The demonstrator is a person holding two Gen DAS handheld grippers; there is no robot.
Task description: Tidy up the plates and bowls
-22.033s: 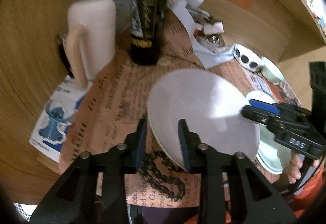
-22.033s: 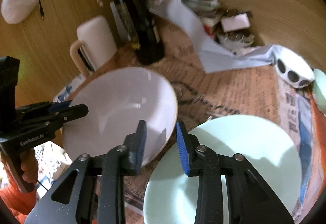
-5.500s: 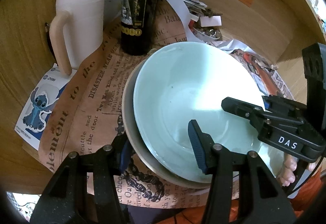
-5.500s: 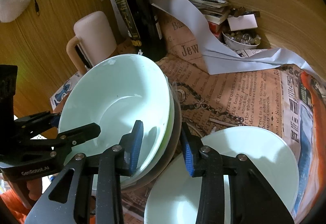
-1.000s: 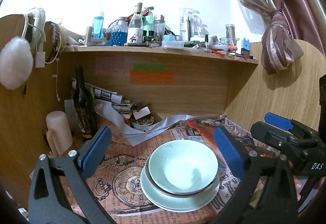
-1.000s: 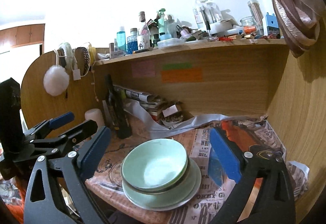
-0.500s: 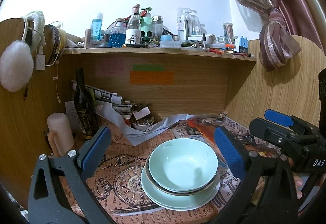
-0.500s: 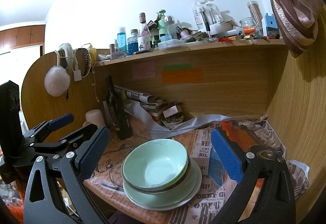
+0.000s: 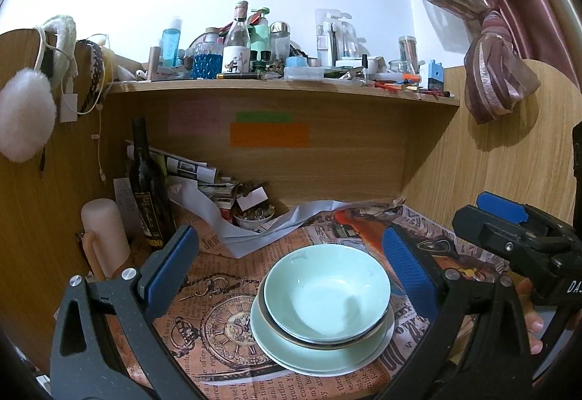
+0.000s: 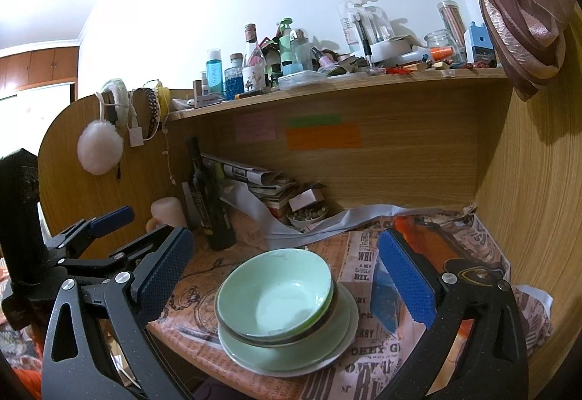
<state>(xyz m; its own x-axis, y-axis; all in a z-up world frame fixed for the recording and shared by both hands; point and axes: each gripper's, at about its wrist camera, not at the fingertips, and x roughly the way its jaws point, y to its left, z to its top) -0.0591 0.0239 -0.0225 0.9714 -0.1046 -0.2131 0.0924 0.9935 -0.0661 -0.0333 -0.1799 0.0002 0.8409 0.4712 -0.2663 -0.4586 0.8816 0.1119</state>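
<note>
A pale green bowl [image 9: 327, 294] [image 10: 274, 292] tops a stack on the newspaper-covered desk, nested in a dark-rimmed bowl [image 9: 309, 340] [image 10: 329, 316] that rests on a pale green plate [image 9: 291, 356] [image 10: 291, 358]. My left gripper [image 9: 291, 271] is held back from the stack, wide open and empty. My right gripper [image 10: 285, 271] is also pulled back, wide open and empty. Each gripper shows at the edge of the other's view, the right one [image 9: 509, 229] with a hand under it, the left one [image 10: 91, 229] at left.
A dark wine bottle [image 9: 147, 189] [image 10: 209, 196] and a cream mug [image 9: 105, 240] [image 10: 167, 211] stand at the back left. Rolled papers, a grey strip and a small dish of trinkets [image 9: 252, 216] crowd the back wall. Wooden side panels enclose the desk; a cluttered shelf [image 9: 283, 87] runs above.
Over 22 seconds the bowls went onto the plate as one stack. In the last second both grippers stay back and wide open, drifting only slightly.
</note>
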